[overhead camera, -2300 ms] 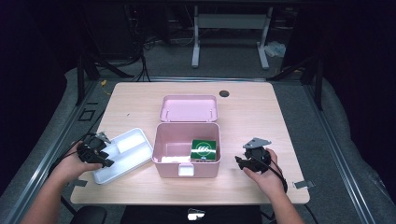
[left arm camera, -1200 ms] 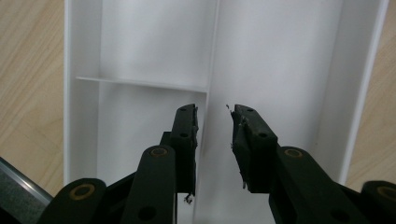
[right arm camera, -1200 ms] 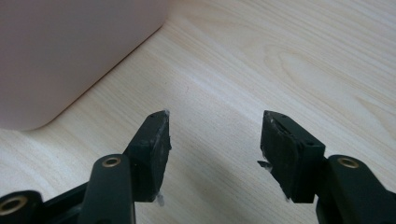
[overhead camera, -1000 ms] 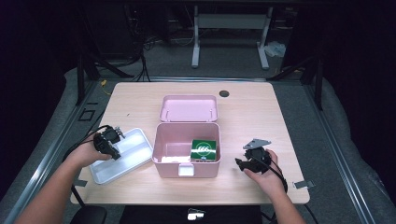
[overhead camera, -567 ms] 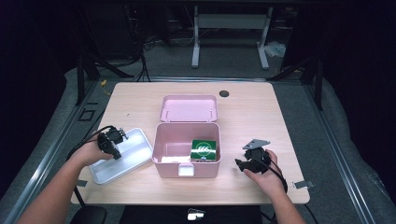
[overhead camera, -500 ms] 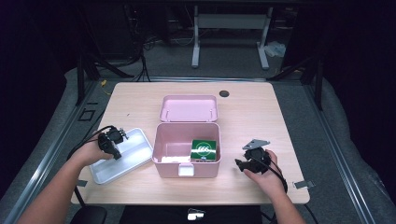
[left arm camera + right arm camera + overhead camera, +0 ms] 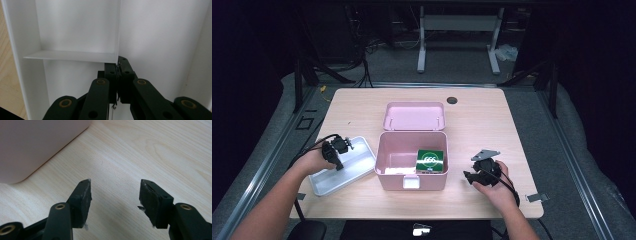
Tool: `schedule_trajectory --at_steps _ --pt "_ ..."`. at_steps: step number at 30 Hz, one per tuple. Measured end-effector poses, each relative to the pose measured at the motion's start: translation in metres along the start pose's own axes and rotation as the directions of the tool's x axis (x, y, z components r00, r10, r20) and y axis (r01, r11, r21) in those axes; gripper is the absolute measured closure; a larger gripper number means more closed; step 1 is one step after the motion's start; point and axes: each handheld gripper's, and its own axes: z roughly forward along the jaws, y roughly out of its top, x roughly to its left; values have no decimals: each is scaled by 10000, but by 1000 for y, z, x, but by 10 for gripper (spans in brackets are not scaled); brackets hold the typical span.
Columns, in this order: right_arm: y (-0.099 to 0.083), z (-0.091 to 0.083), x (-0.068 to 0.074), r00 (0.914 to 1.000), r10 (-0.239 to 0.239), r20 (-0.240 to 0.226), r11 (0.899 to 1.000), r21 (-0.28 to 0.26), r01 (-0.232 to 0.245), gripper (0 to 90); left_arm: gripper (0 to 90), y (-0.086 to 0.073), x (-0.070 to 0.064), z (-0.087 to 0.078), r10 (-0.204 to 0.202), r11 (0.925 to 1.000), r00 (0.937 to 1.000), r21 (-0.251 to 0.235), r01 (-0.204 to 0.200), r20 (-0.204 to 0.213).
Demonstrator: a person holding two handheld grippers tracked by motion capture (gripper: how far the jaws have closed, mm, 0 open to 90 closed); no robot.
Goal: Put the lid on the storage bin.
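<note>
Now left claw (image 7: 118, 75) clamps white tray's (image 7: 357, 167) inner divider (image 7: 117, 30).

The white tray (image 7: 343, 167) is a shallow rectangular insert with thin upright walls and a thin partition that splits its inside into compartments. It lies on the desk (image 7: 492, 125) just left of the open pink box (image 7: 412, 160), turned at a slant to the desk's edge, with its near corner close to the front. The left tool (image 7: 336, 150) is clamped on the tray's thin inner wall (image 7: 117, 37), jaws pressed together with the wall between them.
</note>
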Motion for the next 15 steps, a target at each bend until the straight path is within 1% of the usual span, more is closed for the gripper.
schedule_trajectory --at_steps 1,2,4,7,12,15 --pt "0 0 0 10000 26 10 10000 2 -26 427 878 0 0 0 -12 10000 10000 5 12 -2" --pt "0 0 0 10000 -1 5 10000 -11 1 426 879 1 -1 0 30 10000 9999 29 -29 -143" --pt "0 0 0 10000 -16 22 10000 -10 16 427 880 2 -2 0 45 10000 9997 90 -43 -236" --pt "0 0 -1 10000 61 26 10000 -23 -61 427 883 1 -1 -1 -40 10000 9999 -3 40 -152" --pt "0 -1 -1 10000 35 44 10000 -26 -35 427 889 -1 -1 -2 -133 9999 9999 -19 132 -57" --pt "0 -1 -1 10000 20 42 10000 -22 -20 427 890 -2 -1 -4 -113 9999 9998 -41 112 -142"
